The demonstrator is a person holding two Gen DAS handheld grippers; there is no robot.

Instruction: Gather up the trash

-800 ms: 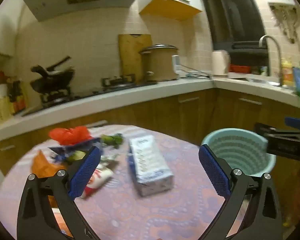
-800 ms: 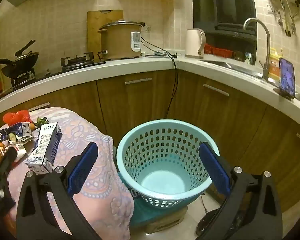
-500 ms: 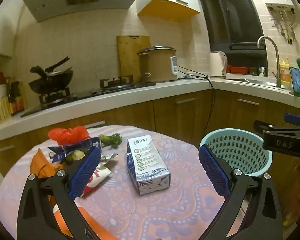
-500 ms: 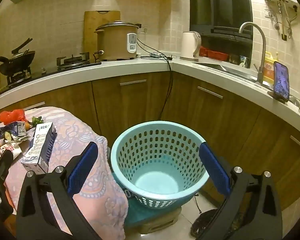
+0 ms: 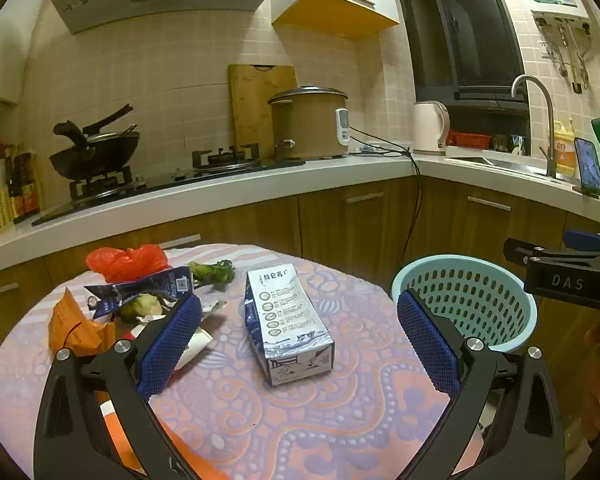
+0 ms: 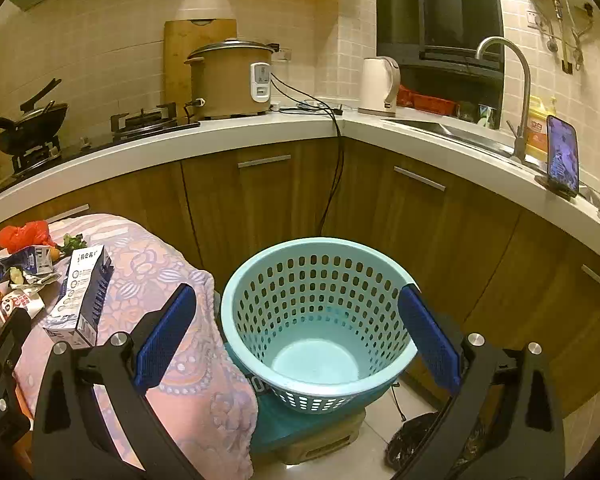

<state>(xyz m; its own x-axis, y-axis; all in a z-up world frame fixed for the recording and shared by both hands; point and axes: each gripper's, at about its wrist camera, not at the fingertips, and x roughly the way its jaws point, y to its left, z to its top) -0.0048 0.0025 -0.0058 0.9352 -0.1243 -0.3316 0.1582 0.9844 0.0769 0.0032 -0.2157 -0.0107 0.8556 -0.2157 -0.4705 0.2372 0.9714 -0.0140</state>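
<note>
Left wrist view, milk carton (image 5: 288, 322) lying on table (unheld), both grippers' jaws wide, empty.

Round table (image 5: 340, 432), patterned cloth: milk carton (image 5: 288, 320) centre, wrappers (image 5: 136, 292) left.
</note>
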